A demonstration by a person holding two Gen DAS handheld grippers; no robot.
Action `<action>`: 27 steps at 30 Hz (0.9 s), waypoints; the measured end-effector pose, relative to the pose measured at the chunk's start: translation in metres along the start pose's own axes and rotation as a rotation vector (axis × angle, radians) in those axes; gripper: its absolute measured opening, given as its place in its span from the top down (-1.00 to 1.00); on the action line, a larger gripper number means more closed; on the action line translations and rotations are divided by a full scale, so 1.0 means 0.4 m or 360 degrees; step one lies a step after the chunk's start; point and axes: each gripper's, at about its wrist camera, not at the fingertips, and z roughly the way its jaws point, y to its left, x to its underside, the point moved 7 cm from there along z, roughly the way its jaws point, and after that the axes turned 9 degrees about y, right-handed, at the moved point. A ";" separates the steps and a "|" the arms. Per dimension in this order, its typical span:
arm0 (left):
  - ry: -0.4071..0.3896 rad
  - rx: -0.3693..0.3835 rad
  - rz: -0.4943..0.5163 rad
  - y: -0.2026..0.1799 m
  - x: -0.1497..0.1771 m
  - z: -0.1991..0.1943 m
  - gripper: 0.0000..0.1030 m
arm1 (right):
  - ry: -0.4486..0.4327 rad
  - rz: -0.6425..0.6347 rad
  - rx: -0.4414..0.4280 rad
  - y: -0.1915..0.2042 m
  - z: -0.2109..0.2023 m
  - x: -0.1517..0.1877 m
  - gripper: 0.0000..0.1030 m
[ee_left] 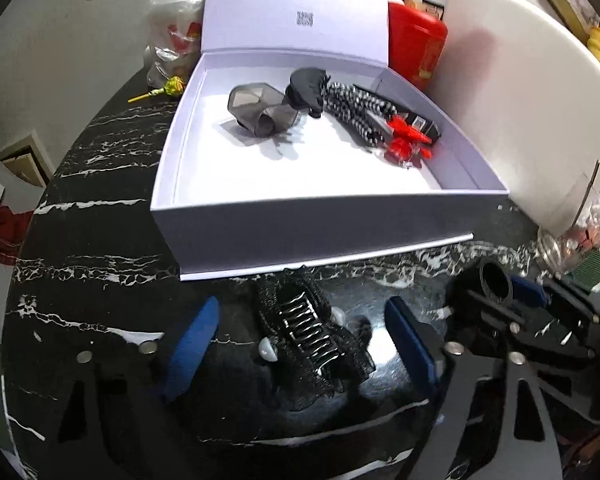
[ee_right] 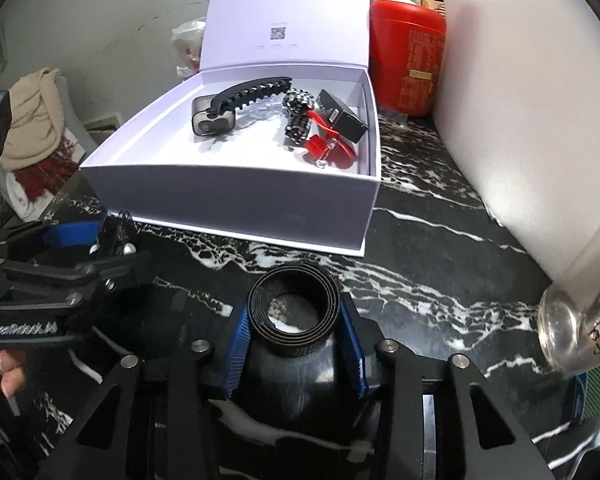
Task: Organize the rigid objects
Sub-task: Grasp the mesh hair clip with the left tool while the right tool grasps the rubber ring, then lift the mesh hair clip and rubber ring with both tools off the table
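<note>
A black glittery hair clip (ee_left: 312,340) lies on the black marble table (ee_left: 100,272), just in front of the open white box (ee_left: 300,224). My left gripper (ee_left: 302,344) straddles it, and there are gaps between the clip and both blue pads (ee_left: 192,348). In the right wrist view a black coiled band (ee_right: 294,312) stands between the pads (ee_right: 352,344) of my right gripper (ee_right: 294,344), and both pads touch its sides. The box (ee_right: 236,204) holds a grey translucent clip (ee_right: 212,118), a black claw clip (ee_right: 256,90), a checkered clip (ee_right: 298,114), red clips (ee_right: 328,140) and a small black carton (ee_right: 344,116).
A red container (ee_right: 408,56) and a white board (ee_right: 520,100) stand to the right of the box. A glass jar (ee_right: 572,320) lies at the right edge. At the back left are a plastic bag (ee_left: 176,36) and a lollipop (ee_left: 168,90). A hand (ee_right: 0,372) holds the left gripper's handle.
</note>
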 end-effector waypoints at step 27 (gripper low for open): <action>-0.0001 0.0052 0.0155 -0.091 0.155 -0.080 0.24 | 0.0011 0.0096 0.0023 -0.002 -0.111 0.181 0.20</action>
